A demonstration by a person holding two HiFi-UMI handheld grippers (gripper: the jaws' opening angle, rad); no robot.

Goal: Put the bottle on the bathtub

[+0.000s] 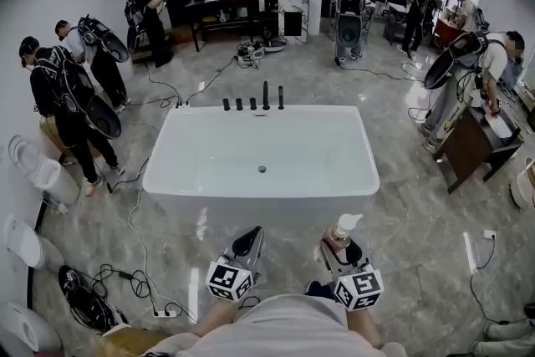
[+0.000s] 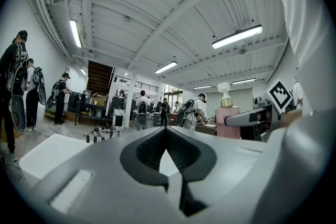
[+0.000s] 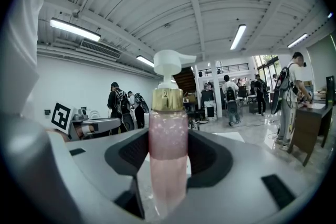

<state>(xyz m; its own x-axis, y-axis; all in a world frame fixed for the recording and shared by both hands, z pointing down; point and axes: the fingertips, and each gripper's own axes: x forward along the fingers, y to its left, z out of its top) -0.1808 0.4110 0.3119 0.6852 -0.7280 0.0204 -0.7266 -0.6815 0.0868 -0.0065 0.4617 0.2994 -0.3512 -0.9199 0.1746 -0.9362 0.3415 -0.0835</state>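
1. Right gripper [image 3: 168,140]: jaws clamped on the bottle [image 3: 168,155], one pad on each side.
2. Bottle is upright, pink, part see-through, with a gold collar [image 3: 167,99] and a white pump [image 3: 169,64] whose spout points right.
3. Left gripper [image 3: 97,126] is at the left, apart from the bottle, with a marker cube [image 3: 61,116] on it.
4. Two people [image 3: 116,105] stand far back on the left.
5. A person [image 3: 292,97] stands at a dark table [image 3: 310,126] on the right.
6. Strip lights [image 3: 74,30] are lit overhead.

The bottle [image 3: 168,160] is pale pink, with a gold collar [image 3: 167,99] and a white pump [image 3: 169,63]. The bathtub [image 1: 267,114] is white, its taps [image 1: 266,94] black, and the floor [image 1: 418,213] is grey with marble veining.
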